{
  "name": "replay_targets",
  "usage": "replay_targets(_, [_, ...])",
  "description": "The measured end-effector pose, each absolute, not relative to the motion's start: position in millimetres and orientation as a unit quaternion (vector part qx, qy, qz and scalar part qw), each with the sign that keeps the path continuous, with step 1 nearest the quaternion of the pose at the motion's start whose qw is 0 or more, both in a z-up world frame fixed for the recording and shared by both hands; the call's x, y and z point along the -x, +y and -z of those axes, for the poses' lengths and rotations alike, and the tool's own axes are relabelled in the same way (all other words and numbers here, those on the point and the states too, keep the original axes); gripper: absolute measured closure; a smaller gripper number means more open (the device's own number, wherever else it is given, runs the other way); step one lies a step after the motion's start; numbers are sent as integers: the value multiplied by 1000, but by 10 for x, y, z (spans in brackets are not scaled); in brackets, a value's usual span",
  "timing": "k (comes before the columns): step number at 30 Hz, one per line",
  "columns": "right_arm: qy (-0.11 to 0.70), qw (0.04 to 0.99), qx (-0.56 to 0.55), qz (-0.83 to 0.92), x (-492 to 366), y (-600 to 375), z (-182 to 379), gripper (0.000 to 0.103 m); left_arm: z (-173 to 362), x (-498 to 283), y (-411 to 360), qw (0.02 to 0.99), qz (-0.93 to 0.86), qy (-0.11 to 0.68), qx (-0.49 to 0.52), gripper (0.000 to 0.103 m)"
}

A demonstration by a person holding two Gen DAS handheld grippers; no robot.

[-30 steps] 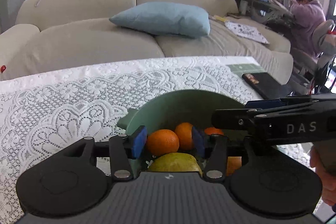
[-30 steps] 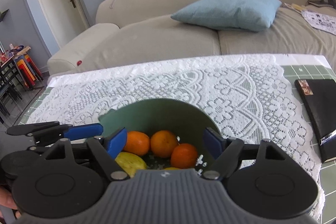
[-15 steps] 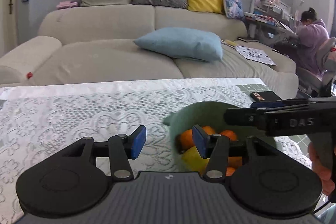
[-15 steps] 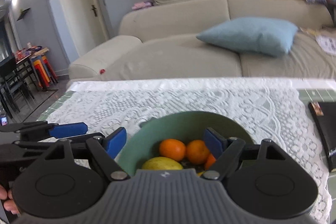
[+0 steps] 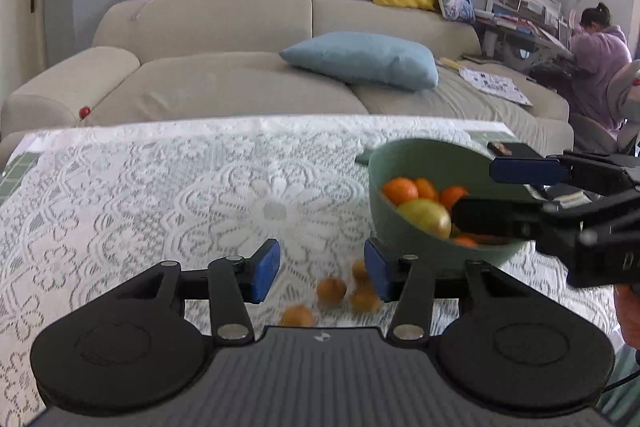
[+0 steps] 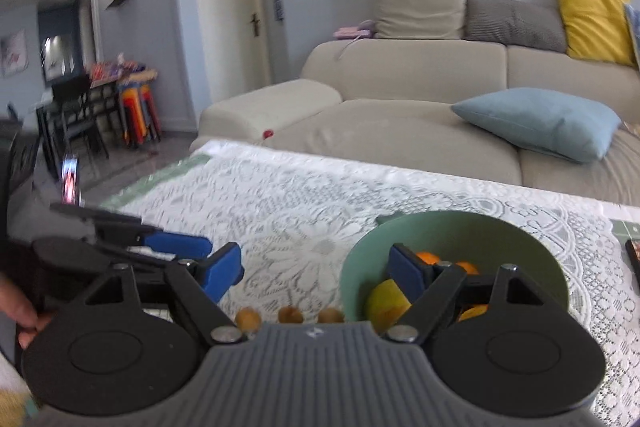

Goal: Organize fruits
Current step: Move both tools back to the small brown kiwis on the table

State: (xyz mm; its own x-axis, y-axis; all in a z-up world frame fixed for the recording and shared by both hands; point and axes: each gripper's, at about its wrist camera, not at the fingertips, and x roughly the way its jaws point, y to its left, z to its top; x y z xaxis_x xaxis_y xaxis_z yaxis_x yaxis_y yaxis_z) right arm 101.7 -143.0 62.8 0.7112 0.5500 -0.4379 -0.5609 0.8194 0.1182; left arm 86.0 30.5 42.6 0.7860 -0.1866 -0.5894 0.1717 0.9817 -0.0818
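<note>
A green bowl (image 5: 400,239) (image 6: 360,267) stands on the lace-covered table and holds oranges (image 5: 400,189) and a yellow fruit (image 5: 424,217) (image 6: 384,301). Several small brownish-orange fruits (image 5: 331,291) (image 6: 290,314) lie on the cloth just left of the bowl. My left gripper (image 5: 322,273) hangs over these small fruits; its jaws are closing, and the pads touch none of them. My right gripper (image 6: 314,269) is open, with its right finger in front of the bowl and nothing gripped. In each wrist view the other gripper (image 5: 508,193) (image 6: 160,233) shows at the side.
The white lace cloth (image 5: 180,195) covers the table in front of a beige sofa (image 5: 240,83) with a blue cushion (image 5: 360,59). A dark flat object (image 6: 634,259) lies at the table's right edge. A person in purple (image 5: 596,55) sits at a desk, far right.
Both views have swung left, so the bowl now sits to the right instead of between the fingers. The small fruits on the cloth have come into view. The left jaws stand slightly narrower.
</note>
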Motion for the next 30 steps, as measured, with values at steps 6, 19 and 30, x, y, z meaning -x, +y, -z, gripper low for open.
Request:
replay_targets(6, [284,902,13,-325,-921,-1306,-437,41,-310,-807,445,931,107,348,22,54])
replay_targets(19, [385,876,-23,-290,-1156,-1150,-100,73,-70,-1026,488,899,91,423,64,66])
replay_targets(30, [430,860,-93,-257,-1378,-1116,53,73,36,-1198,489,886,68,450,87,66])
